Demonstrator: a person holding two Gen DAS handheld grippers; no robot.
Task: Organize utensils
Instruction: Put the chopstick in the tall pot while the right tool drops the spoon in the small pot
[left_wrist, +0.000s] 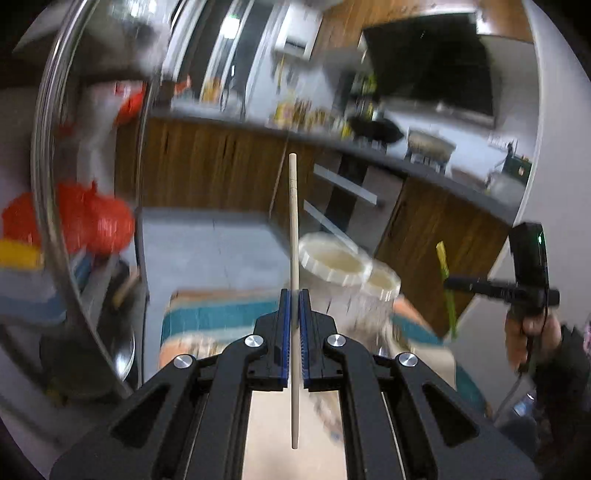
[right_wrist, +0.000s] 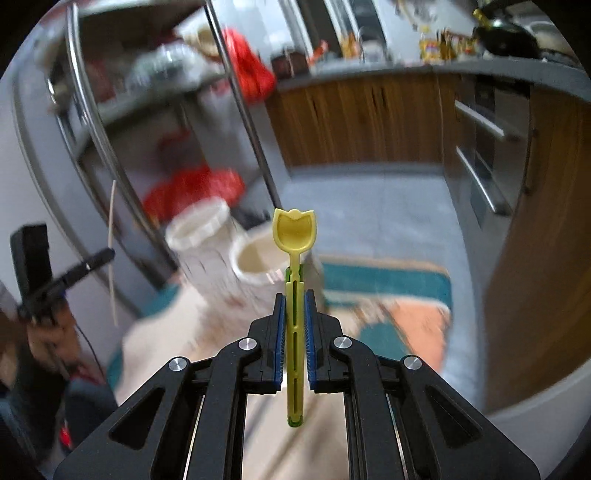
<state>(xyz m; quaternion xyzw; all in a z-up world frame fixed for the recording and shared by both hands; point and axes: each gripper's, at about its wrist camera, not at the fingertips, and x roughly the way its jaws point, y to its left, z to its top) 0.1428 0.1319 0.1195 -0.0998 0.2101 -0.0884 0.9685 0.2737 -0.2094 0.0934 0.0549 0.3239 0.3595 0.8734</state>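
My left gripper (left_wrist: 294, 295) is shut on a thin pale wooden chopstick (left_wrist: 293, 229), which stands upright between the blue pads and reaches well above and below them. My right gripper (right_wrist: 294, 297) is shut on a yellow plastic spoon (right_wrist: 294, 230) with a green piece behind its slotted handle, bowl end up. Two white ribbed cups (left_wrist: 334, 264) (right_wrist: 255, 260) stand side by side beyond both grippers, blurred. In the left wrist view the right gripper (left_wrist: 448, 282) shows at the right, held in a hand, with the green-yellow spoon (left_wrist: 445, 273) in it. The right wrist view shows the left gripper (right_wrist: 110, 253) with the chopstick (right_wrist: 112, 236).
A striped teal and orange cloth (left_wrist: 221, 314) (right_wrist: 384, 282) lies under the cups. A chrome rack (left_wrist: 55, 184) (right_wrist: 110, 155) with red bags stands at the left. Wooden cabinets (left_wrist: 207, 166) under a dark counter run across the back, beyond a grey floor (right_wrist: 369, 206).
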